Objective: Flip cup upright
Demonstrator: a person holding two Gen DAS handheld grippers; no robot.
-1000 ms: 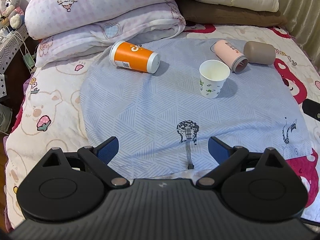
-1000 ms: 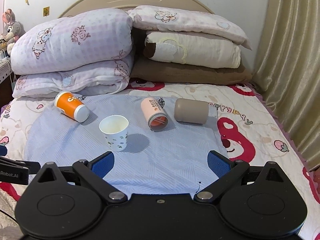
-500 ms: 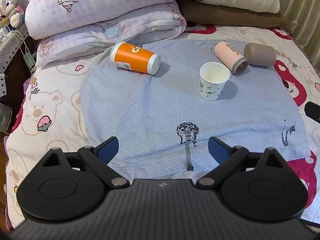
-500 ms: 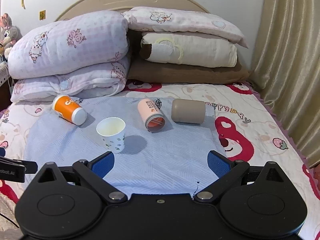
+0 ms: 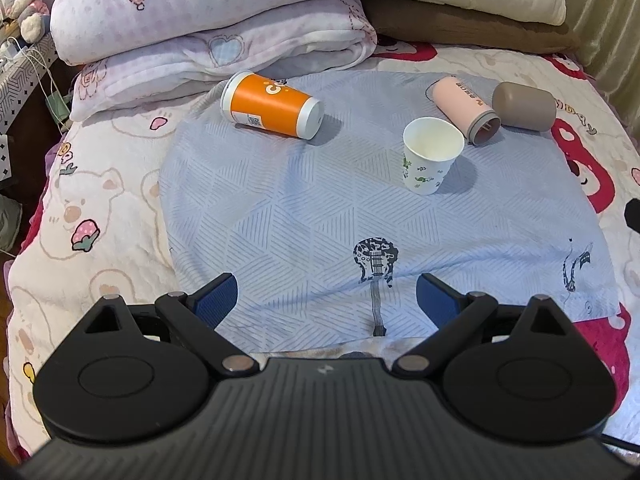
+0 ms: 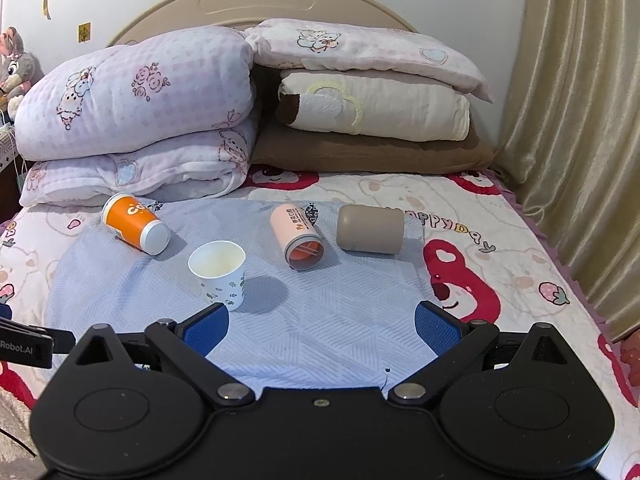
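Hand-held gripper (image 6: 322,322) open, orange cup (image 6: 134,229) sideways

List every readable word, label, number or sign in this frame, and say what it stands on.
"Robot.AI": on the left claw's body, seen from the right wrist view.
"Co", cut off: white letters on the orange cup.
"PPYDAY", partly hidden: on the bed sheet.
Pink cup: dark print, too small to read.
Orange cup's label with code: unreadable.
Yellow wall sign: blurred.

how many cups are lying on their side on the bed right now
3: the orange cup at left near the quilts, the pink cup in the middle, the taupe cup right beside it. The white paper cup already stands upright.
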